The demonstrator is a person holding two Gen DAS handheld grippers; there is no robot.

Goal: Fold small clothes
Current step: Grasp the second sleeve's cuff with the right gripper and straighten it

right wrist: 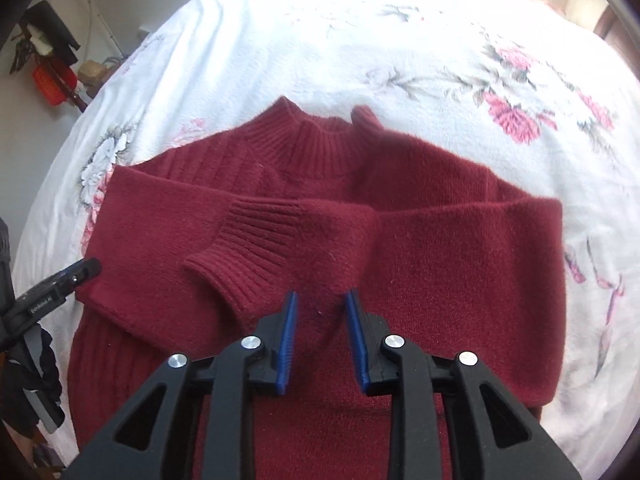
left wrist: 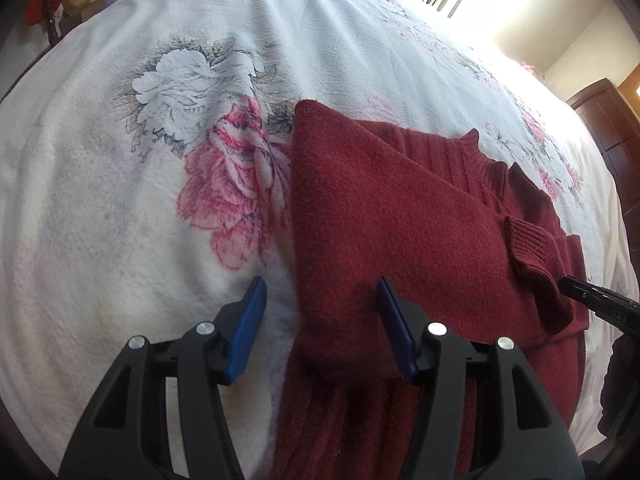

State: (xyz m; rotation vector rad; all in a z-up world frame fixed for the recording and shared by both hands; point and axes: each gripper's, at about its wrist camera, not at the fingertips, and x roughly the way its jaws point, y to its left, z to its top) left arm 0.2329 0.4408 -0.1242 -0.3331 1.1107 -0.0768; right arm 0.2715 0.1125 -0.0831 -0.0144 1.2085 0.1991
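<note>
Two grippers hung low over a dark red sweater (right wrist: 440, 264) on the bed: the left gripper (left wrist: 320, 312) with jaws spread wide across the garment's left folded edge, the right gripper (right wrist: 320, 320) with jaws parted and empty above the sleeve (right wrist: 304, 240) folded across the chest. Beyond them lay the ribbed collar (right wrist: 316, 136), then the white floral blanket (right wrist: 280, 40).
</note>
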